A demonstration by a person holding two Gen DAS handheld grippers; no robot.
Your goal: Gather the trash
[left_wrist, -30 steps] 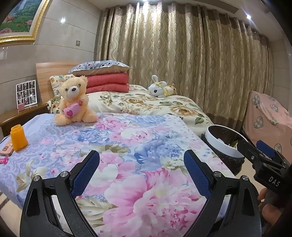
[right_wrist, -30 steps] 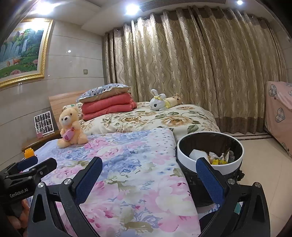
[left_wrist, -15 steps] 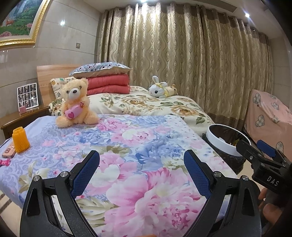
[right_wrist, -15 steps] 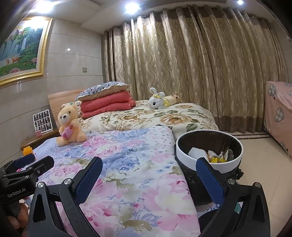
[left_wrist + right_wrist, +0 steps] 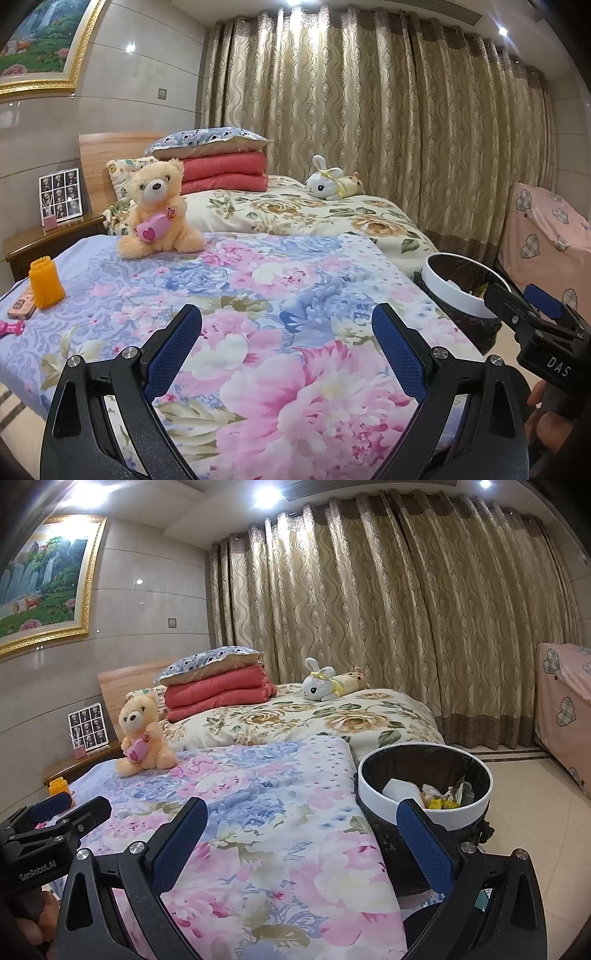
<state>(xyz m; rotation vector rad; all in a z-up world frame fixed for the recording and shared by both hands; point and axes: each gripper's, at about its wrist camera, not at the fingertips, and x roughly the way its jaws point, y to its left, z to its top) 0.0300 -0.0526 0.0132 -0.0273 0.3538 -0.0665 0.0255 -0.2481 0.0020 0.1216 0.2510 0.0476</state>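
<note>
A round bin [image 5: 424,794] with a white rim and black liner stands on the floor beside the floral bed; paper and yellow scraps [image 5: 439,799] lie inside it. The bin [image 5: 463,284] also shows at the right in the left wrist view. My left gripper [image 5: 286,332] hovers open over the pink flowered cover, nothing between its fingers. My right gripper [image 5: 301,823] is open and empty too, its right finger in front of the bin's rim. Each gripper appears at the edge of the other's view.
On the cover sit a teddy bear [image 5: 157,210], an orange ribbed cup [image 5: 45,282], a pink phone-like object [image 5: 22,309] and a small pink toy [image 5: 11,328]. Behind are a second bed with folded red quilts [image 5: 225,171], a plush rabbit [image 5: 330,184], a nightstand [image 5: 48,236] and curtains.
Both views have risen and tilted up slightly, so the bed and bin sit a little lower in frame. Both grippers stay open and empty.
</note>
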